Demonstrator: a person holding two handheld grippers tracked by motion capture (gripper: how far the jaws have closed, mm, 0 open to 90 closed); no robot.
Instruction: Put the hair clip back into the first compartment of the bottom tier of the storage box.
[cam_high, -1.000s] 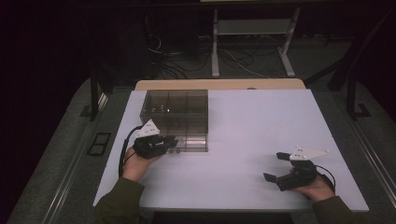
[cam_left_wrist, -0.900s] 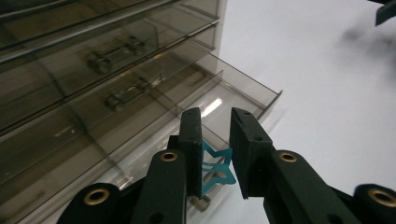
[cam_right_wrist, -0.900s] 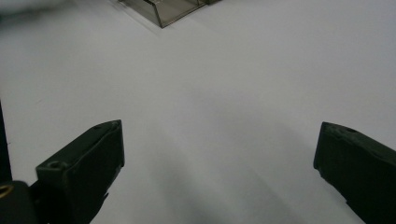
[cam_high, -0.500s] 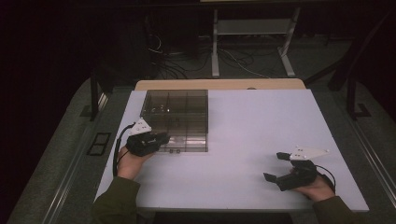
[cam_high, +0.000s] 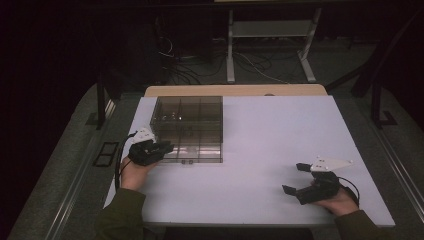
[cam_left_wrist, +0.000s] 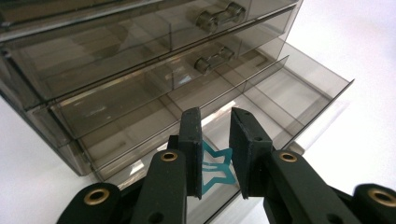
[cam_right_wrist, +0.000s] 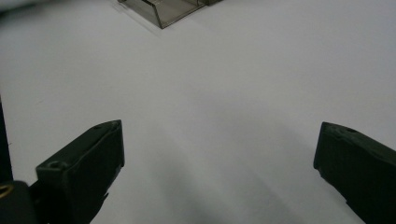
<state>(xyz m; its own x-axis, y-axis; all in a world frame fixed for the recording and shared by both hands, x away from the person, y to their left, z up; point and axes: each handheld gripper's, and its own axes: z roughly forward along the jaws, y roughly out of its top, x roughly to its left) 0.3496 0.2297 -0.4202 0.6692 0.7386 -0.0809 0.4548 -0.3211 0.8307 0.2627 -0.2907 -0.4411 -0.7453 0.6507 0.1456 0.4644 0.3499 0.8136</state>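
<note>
My left gripper with jaws a narrow gap apart, holding nothing, teal star clip lying just beyond them in the pulled-out bottom drawer, smoky drawer cabinet behind, my right gripper wide open over bare white table.

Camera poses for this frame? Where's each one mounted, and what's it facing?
High view: above the near table edge, facing forward and down; both forearms, left hand-held gripper and right hand-held gripper show.
Left gripper view: rides the left gripper, faces the open bottom drawer and a teal star clip.
Right gripper view: faces bare table.
Shared: the drawer box.
</note>
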